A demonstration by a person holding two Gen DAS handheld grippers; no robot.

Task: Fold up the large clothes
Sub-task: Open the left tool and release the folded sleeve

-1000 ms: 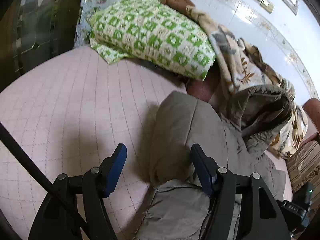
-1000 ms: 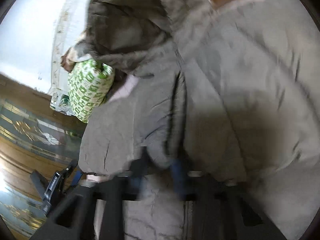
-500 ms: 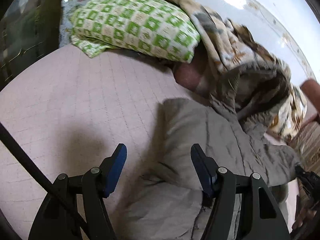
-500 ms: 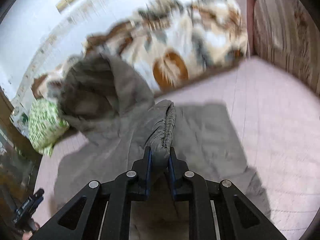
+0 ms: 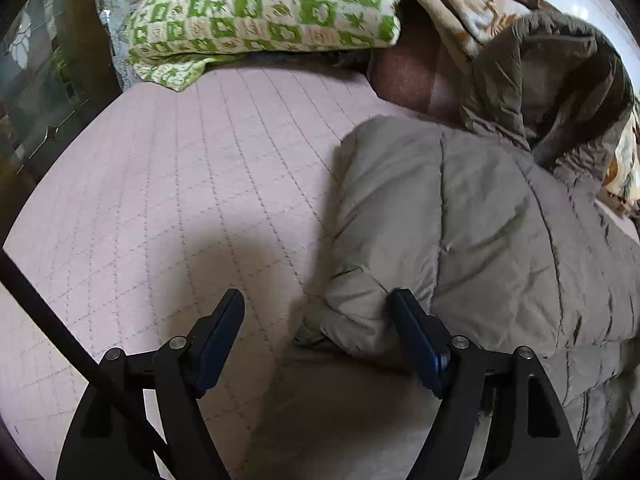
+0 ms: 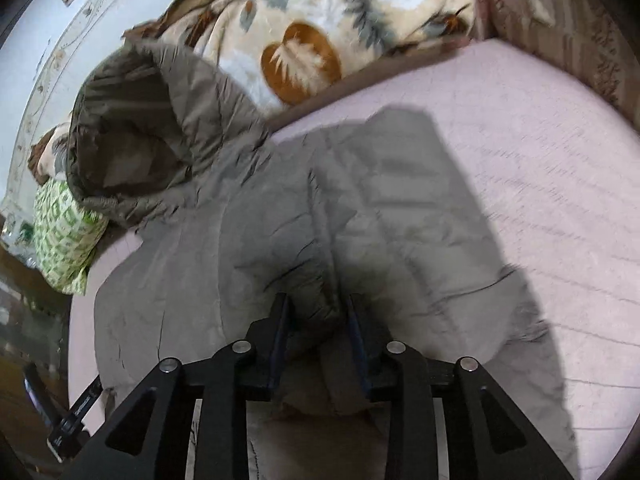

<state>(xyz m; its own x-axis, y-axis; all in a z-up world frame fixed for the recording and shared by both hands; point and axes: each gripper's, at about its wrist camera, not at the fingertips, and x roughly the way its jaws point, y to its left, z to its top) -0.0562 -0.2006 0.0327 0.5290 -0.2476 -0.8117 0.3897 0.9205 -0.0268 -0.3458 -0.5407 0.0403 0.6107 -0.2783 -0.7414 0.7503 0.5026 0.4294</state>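
A pink quilted bed [image 5: 168,208] fills the room's middle, with a green pillow [image 5: 264,12] and leaf blanket [image 6: 304,28] at its head. The grey coat [image 5: 480,232] lies flat. The left claw [image 5: 318,312] is opening wide at its folded edge; the right claw [image 6: 316,312] is opening around a coat ridge. Bare bed lies to the coat's left in the left view.

The coat [image 5: 492,216] is a puffy quilted cloth, grey-brown, matt with a faint sheen and lots of creases. The bed [image 5: 192,184] has a pale pink stitched cover, soft and matt. The pillow [image 5: 264,8] looks like woven green-checked cotton, and the blanket [image 6: 320,24] is fuzzy fleece. The tongs are matt black plastic with smooth blue pads [image 5: 218,336] and shiny metal screws.
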